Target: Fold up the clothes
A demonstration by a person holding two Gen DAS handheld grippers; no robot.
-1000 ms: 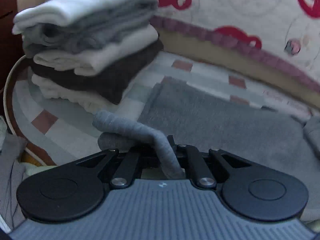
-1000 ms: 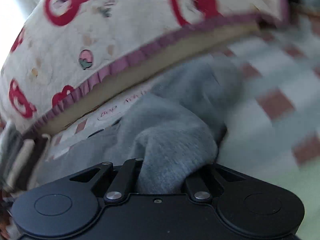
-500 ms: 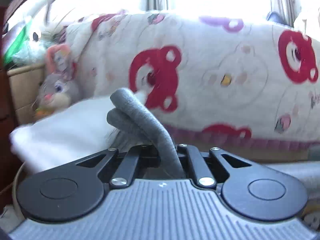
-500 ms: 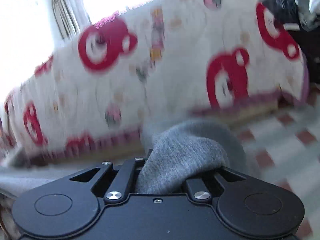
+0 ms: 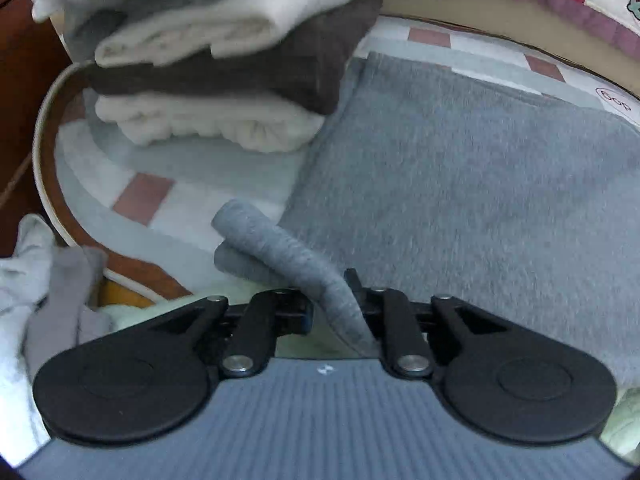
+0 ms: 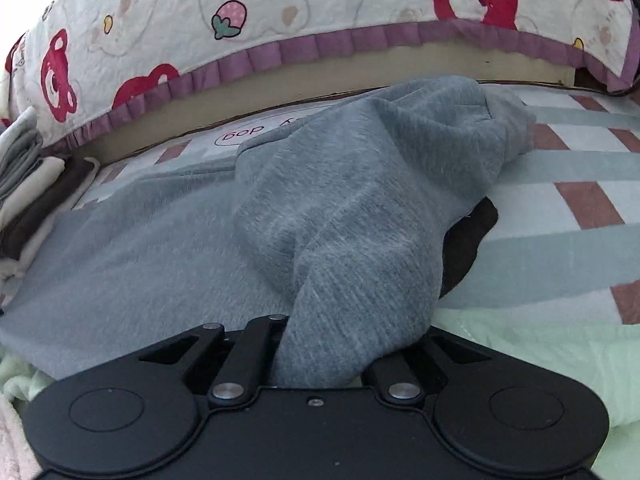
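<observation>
A grey knit garment (image 5: 460, 184) lies spread flat on the checked mat (image 5: 140, 196). My left gripper (image 5: 332, 304) is shut on a narrow rolled corner of the grey garment, which sticks out to the left past the fingers. In the right wrist view the same grey garment (image 6: 140, 248) stretches left, and a bunched, lifted fold (image 6: 360, 208) of it runs up from my right gripper (image 6: 344, 344), which is shut on it. A dark patch, the garment's inside or a shadow, shows under the lifted fold at the right.
A stack of folded clothes (image 5: 224, 40), white, grey and dark brown, stands at the mat's far left corner. A bear-print quilt (image 6: 280, 12) on a mattress edge runs along the back. Loose grey and white clothes (image 5: 48, 300) lie off the mat at the left. Pale green fabric (image 6: 540, 360) covers the near side.
Half a second ago both grippers were raised with the cloth toward the quilt; both have come back down, and the grey garment lies flat on the mat again.
</observation>
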